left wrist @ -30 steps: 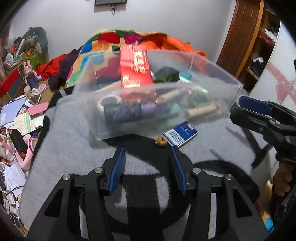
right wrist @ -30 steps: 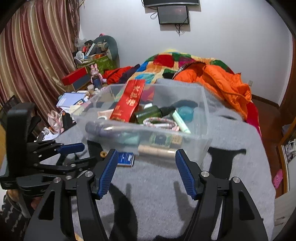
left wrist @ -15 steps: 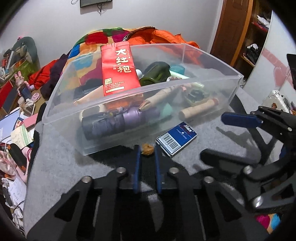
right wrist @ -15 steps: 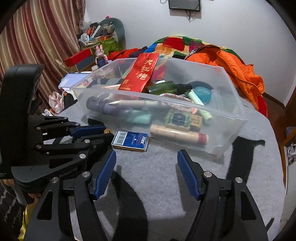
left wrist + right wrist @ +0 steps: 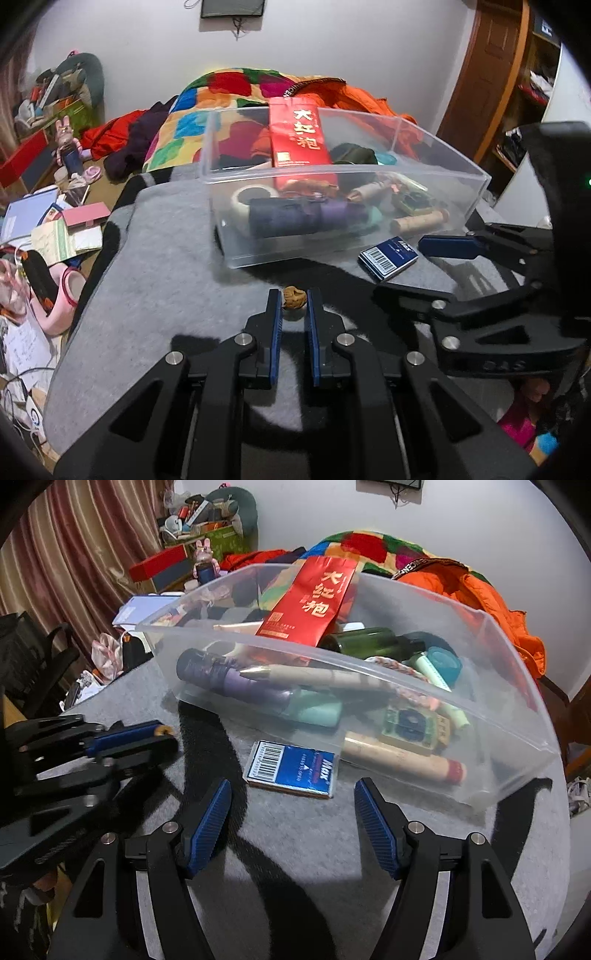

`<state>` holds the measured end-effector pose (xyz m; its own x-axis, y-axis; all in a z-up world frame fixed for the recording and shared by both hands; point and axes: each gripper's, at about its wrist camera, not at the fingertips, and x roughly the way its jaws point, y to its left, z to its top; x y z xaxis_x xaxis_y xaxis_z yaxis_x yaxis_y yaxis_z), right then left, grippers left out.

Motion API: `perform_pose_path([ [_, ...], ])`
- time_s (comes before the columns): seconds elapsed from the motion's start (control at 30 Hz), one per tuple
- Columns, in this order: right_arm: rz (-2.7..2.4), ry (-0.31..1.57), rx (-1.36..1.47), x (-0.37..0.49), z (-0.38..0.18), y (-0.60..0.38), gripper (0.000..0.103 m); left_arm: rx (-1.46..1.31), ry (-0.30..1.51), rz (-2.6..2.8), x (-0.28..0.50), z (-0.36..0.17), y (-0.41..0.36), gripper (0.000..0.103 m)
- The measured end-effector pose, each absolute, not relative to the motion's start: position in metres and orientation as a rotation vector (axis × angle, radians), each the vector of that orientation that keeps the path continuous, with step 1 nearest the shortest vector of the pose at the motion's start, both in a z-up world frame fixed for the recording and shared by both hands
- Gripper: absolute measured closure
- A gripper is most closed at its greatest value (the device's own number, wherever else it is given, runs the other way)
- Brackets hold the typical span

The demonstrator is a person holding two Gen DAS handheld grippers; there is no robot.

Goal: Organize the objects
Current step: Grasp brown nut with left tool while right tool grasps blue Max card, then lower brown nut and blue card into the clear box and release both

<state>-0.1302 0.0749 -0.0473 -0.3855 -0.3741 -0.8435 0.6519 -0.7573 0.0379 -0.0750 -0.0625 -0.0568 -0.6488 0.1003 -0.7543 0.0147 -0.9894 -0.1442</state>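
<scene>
**Nut pinched, box awaited**

A small brown nut (image 5: 294, 298) is clamped by the left gripper (image 5: 294, 314) over the grey mat (image 5: 166, 288). The right gripper (image 5: 291, 823) is held released – nothing gripped – just short of the blue box (image 5: 291, 768) lying beside the clear bin (image 5: 517, 738).

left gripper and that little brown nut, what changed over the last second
The left gripper shut its jaws on the small brown nut, which had lain free on the grey mat. The right gripper came down toward the blue card box, jaws open. The clear bin and blue card box stayed put.
</scene>
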Motion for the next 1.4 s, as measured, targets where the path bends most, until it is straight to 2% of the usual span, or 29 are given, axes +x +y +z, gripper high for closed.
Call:
perform_pose_path([
  [0.13,-2.178,0.399,1.212,-0.135,-0.049,0.072,0.037,-1.271,-0.255,2.804,-0.072,-0.056,-0.063,0.091],
  [0.17,-2.178,0.392,1.215,-0.136,-0.049,0.073,0.041,-1.267,-0.26,2.803,-0.071,-0.056,-0.062,0.091],
  [0.2,-2.179,0.385,1.215,-0.136,-0.049,0.073,0.051,-1.263,-0.263,2.801,-0.07,-0.055,-0.06,0.091],
  [0.27,-2.175,0.374,1.208,-0.136,-0.048,0.074,0.057,-1.259,-0.263,2.8,-0.069,-0.055,-0.056,0.091],
  [0.63,-2.224,0.273,1.118,-0.122,-0.03,0.101,0.057,-1.186,-0.256,2.819,-0.066,-0.033,-0.044,0.091],
  [1.03,-2.328,0.114,0.962,-0.119,0.023,0.143,0.057,-1.077,-0.237,2.864,-0.074,-0.002,-0.033,0.091],
  [1.4,-2.395,0.1,0.888,-0.136,0.048,0.153,0.057,-0.98,-0.195,2.91,-0.094,0.026,-0.027,0.091],
])
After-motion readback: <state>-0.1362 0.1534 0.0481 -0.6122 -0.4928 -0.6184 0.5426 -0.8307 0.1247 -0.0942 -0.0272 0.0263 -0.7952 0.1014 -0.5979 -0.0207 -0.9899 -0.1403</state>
